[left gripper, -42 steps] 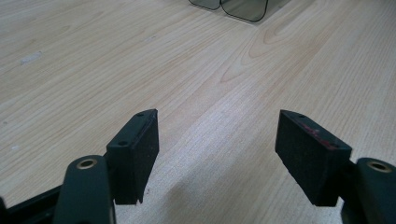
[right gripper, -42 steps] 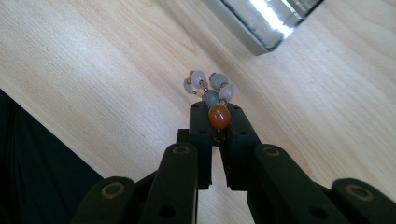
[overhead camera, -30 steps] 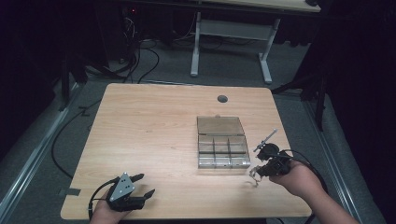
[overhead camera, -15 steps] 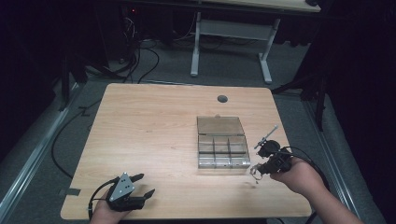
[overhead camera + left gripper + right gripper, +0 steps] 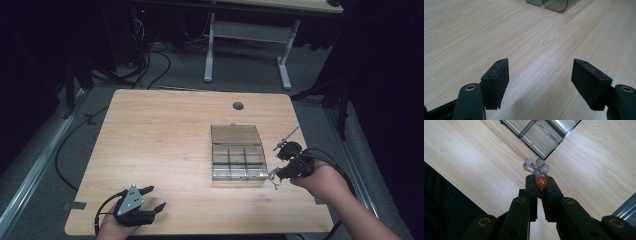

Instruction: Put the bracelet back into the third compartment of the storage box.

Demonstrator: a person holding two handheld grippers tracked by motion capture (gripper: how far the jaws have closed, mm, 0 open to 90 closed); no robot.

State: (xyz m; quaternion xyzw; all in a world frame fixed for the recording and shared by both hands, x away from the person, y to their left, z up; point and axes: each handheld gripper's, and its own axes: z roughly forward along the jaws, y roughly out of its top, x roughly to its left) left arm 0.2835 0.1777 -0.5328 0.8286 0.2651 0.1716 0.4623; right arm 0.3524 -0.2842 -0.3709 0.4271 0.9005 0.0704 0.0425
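- The right hand-held gripper [image 5: 539,185] was clamped on a short string of beads [image 5: 537,168]: an orange bead sat pinched between the two black jaws, and pale grey and pinkish beads bunched just past the jaw tips.
- In the high view the right hand-held gripper [image 5: 280,172] was held above the desk [image 5: 160,145] at its right side, just beside the near right corner of the clear compartment box [image 5: 237,159], with the beads [image 5: 274,176] dangling from its tip, off the wood.
- In the right gripper view a corner of the compartment box [image 5: 541,135] lay just beyond the beads, its clear dividers visible; the beads were outside it, over bare wood.
- The box lay open right of the middle of the desk, its lid folded flat toward the far side and its small compartments in rows toward the person.
- The left hand-held gripper [image 5: 150,198] rested low at the near left corner of the desk, well apart from the box, a grey three-cornered plate on top.
- In the left gripper view the left hand-held gripper [image 5: 540,82] had its jaws spread wide with bare wood between the pads [image 5: 502,80], gripping nothing.
- A round grey hole [image 5: 238,106] sat in the desk near its far edge, beyond the box.
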